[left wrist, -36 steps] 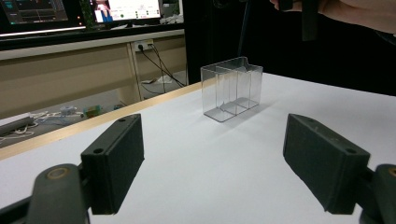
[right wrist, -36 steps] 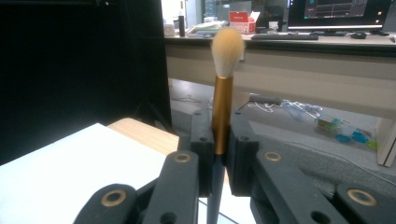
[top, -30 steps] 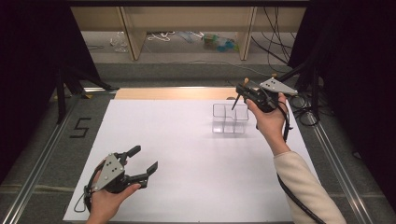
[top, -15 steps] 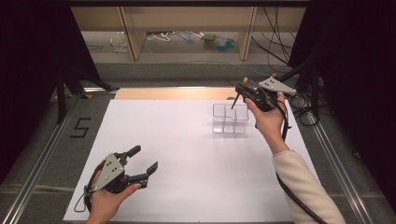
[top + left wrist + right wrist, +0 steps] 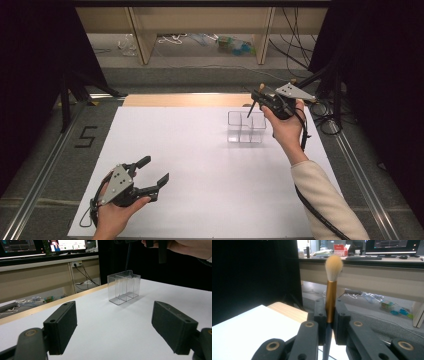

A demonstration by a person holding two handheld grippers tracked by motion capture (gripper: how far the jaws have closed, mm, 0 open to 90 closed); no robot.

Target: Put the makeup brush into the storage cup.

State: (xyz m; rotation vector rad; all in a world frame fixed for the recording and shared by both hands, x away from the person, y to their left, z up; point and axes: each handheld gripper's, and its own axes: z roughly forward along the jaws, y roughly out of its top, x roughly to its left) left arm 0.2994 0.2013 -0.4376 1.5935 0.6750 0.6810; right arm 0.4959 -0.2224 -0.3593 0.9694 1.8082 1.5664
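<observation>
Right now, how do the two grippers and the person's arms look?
Both the left gripper and the right gripper are black, each with a grey three-cornered plate on top and a black trailing cable. The jaw pads are flat rectangular blocks with brass-coloured pivots. The right arm wears a cream sleeve.

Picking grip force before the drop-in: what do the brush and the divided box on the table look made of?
Brush: a shiny gold ferrule, likely metal or metallised plastic; a dark, smooth handle below; soft, pale, fluffy bristles, hair or synthetic I can't tell. Divided box: clear rigid plastic, probably acrylic, since the table shows through its glossy, thin, straight walls.
</observation>
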